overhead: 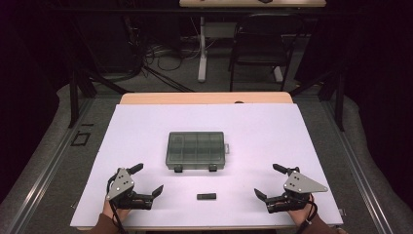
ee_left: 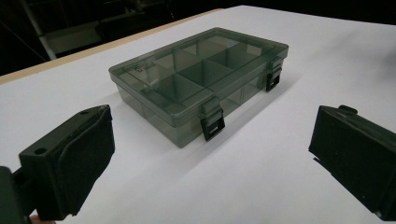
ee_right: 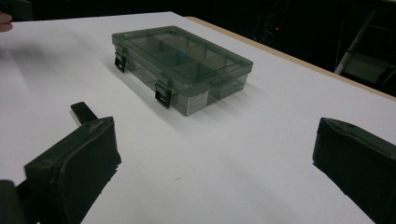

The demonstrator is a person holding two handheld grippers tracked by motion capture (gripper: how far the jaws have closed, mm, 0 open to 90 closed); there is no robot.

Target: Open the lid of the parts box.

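Box (overhead: 196, 150), a smoky see-through organizer with its lid down, sits mid-worktop (overhead: 272, 131) in the high view, two dark latches on its near edge; the left tongs (overhead: 144, 181) and right tongs (overhead: 270, 181) rest near the front corners, both spread wide and empty. A small black stick (overhead: 206, 196) lies between them, just near of the box, apart from it. In the left gripper view the box (ee_left: 201, 74) lies ahead, latches facing the tongs; approaching each latch squarely and low looks wisest. In the right gripper view the box (ee_right: 182, 58) stands far-left, with the stick (ee_right: 83, 112) beside the left jaw, likely to get nudged.
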